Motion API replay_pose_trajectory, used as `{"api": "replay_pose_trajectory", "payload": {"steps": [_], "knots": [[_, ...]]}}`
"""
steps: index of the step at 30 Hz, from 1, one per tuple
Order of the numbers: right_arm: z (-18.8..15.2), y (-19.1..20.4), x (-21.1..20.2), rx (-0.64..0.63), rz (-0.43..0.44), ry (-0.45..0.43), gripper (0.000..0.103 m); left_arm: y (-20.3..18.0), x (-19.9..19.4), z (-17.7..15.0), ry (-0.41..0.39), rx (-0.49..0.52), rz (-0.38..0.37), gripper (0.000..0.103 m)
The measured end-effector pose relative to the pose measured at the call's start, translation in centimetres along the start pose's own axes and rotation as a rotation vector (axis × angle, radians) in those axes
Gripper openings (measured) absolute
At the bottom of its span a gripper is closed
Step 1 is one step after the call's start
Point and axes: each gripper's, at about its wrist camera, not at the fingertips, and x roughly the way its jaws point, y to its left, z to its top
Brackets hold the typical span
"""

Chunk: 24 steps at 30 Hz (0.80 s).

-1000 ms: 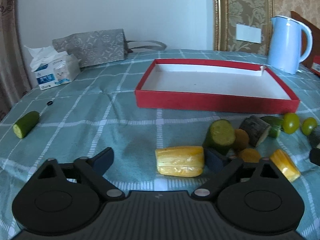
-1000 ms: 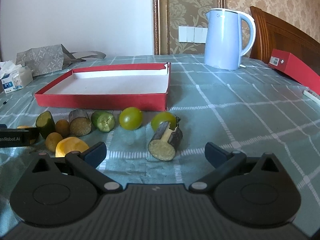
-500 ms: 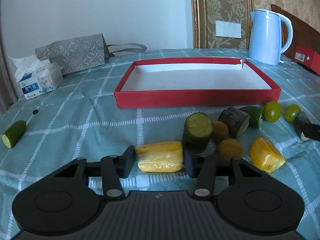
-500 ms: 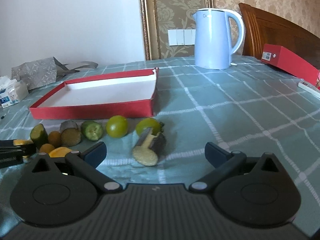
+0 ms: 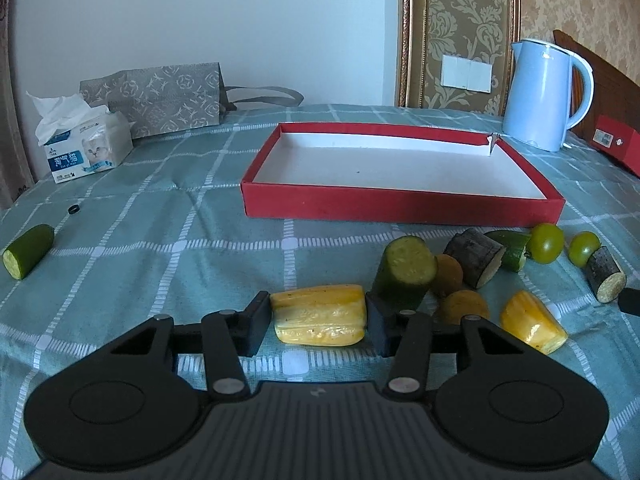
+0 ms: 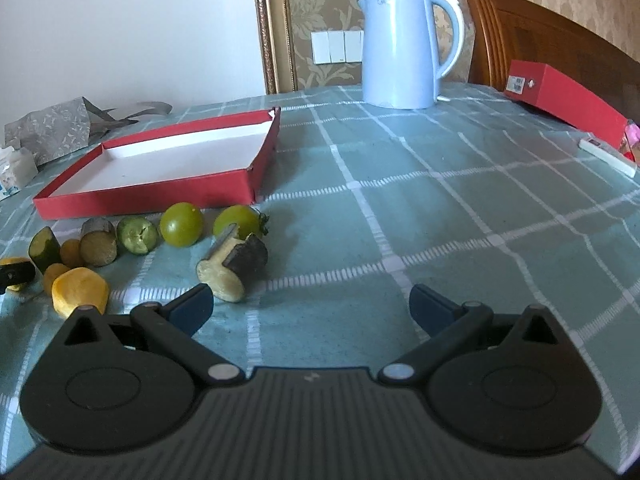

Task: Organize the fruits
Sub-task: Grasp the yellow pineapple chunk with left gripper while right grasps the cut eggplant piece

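Left gripper [image 5: 319, 322] clamped on yellow fruit chunk [image 5: 319, 315]

Surface: a table [image 5: 168, 216] under a teal checked cloth is carrying everything.
Centre: a red tray [image 5: 400, 210] is lying flat.
Five o'clock of the tray: cut fruit pieces [image 5: 472, 258] are clustering.
Nine o'clock: a cucumber piece [image 5: 28, 250] is lying alone.
Ten o'clock: a tissue box [image 5: 86, 150] and a grey bag [image 5: 160, 98] are sitting.
Two o'clock: a blue kettle [image 5: 544, 94] is standing.
Far right: a red box [image 6: 564, 98], possibly touching the headboard.
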Motion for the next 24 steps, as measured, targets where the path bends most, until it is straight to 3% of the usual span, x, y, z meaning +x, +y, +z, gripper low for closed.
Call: {"api": "replay_pose_trajectory", "payload": {"steps": [8,15,17,20,24], "knots": [[1.3,1.4,1.0,0.022,0.094,0.022,0.088,0.2,0.0,0.0,0.000,-0.012,-0.007,0.050],[2.1,2.8,2.6,0.019,0.047,0.049,0.076,0.2,-0.1,0.0,0.000,-0.022,-0.013,0.050],[2.2,3.3,2.7,-0.001,0.032,0.046,0.054,0.2,-0.1,0.0,-0.001,-0.021,-0.012,0.050],[2.3,3.8,2.7,-0.021,0.044,0.048,0.040,0.3,-0.1,0.0,0.000,-0.021,-0.013,0.050],[1.9,4.0,2.5,-0.043,0.050,0.028,0.040,0.3,-0.2,0.0,0.000,-0.024,-0.016,0.050]]}}
